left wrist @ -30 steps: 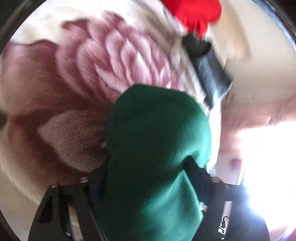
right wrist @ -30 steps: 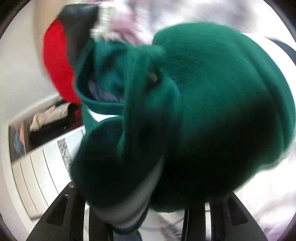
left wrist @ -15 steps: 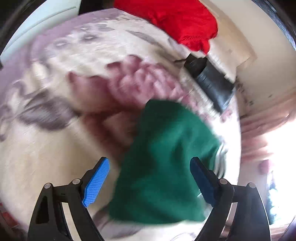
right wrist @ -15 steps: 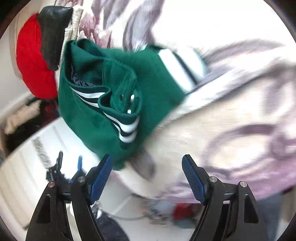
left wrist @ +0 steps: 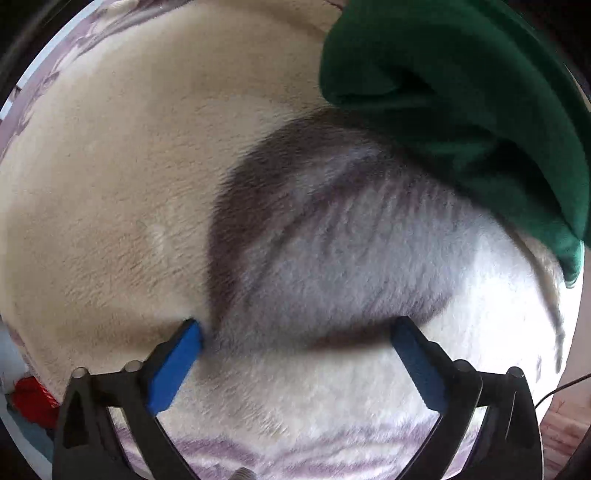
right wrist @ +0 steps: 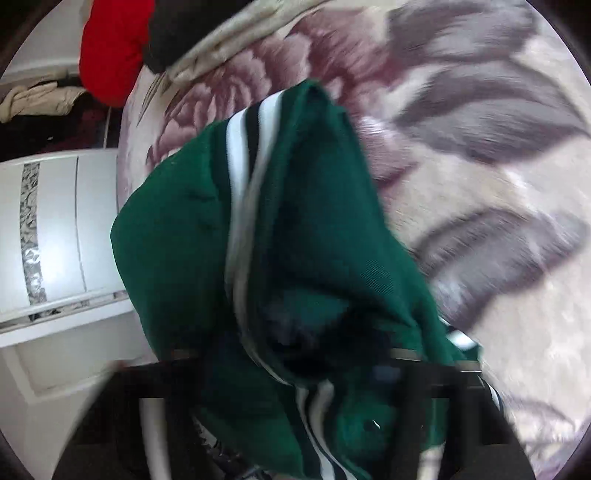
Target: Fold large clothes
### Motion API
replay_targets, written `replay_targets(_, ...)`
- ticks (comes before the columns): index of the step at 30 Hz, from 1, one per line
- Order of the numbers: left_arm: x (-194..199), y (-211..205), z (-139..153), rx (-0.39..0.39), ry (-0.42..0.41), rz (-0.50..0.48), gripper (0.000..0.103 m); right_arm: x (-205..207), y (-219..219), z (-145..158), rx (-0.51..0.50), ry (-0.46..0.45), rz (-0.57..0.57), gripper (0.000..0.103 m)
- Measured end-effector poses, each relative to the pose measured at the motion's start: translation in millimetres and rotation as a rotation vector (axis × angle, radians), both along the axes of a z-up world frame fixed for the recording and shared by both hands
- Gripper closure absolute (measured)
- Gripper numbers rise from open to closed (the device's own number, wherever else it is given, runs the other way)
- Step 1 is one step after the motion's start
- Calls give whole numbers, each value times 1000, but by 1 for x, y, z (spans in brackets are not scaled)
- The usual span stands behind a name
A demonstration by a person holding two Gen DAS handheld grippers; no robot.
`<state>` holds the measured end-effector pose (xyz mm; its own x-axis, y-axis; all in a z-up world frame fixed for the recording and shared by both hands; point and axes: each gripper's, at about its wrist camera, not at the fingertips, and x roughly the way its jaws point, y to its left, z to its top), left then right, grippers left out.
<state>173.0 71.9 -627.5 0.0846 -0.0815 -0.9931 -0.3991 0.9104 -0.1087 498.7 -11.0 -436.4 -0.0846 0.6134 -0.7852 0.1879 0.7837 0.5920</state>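
Note:
The green jacket, with white and black stripes, lies bunched on the floral blanket. In the right wrist view it drapes over my right gripper and hides the fingertips; the frame is blurred. In the left wrist view the green jacket fills the upper right. My left gripper is open and empty, its blue pads close over the blanket, apart from the jacket.
A red garment and a black item lie at the far edge of the blanket. White furniture stands to the left of the bed. A small red object shows at the lower left of the left view.
My left gripper has dropped close to the blanket and away from the jacket, which now sits at its upper right. My right gripper has moved into the jacket, whose cloth now covers the fingers.

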Motion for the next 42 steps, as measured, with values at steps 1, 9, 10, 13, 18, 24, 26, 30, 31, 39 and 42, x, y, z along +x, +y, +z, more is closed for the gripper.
replay_targets(1,8,-2,-2,12,12,2,0,1,-1,7,-14,-24,10,83)
replay_targets(9,30,-4,-10,60,60,38,0,9,-56,60,-147,-131,-100,101)
replay_targets(10,38,-9,-15,57,70,40,0,22,-43,49,-152,-114,-79,100)
replay_targets(13,54,-11,-18,49,109,43,0,23,-23,33,-94,-38,-25,72)
replay_targets(18,72,3,1,14,100,98,0,-38,-31,13,-47,70,15,30)
replay_targets(24,90,27,59,42,-5,193,0,-80,-42,0,-30,80,-74,100)
replay_targets(26,103,31,82,48,-63,211,0,-85,-65,28,-26,37,-156,101)
replay_targets(30,138,29,106,51,-114,185,0,-91,-102,51,-61,-2,-228,101)
replay_targets(31,148,25,106,66,-113,161,0,-90,-100,40,-82,12,-221,101)
replay_targets(39,112,23,97,94,-26,136,0,-79,-83,-52,-139,117,-166,100)
replay_targets(42,115,10,122,158,-62,72,0,-68,-88,-51,-50,182,-127,90)
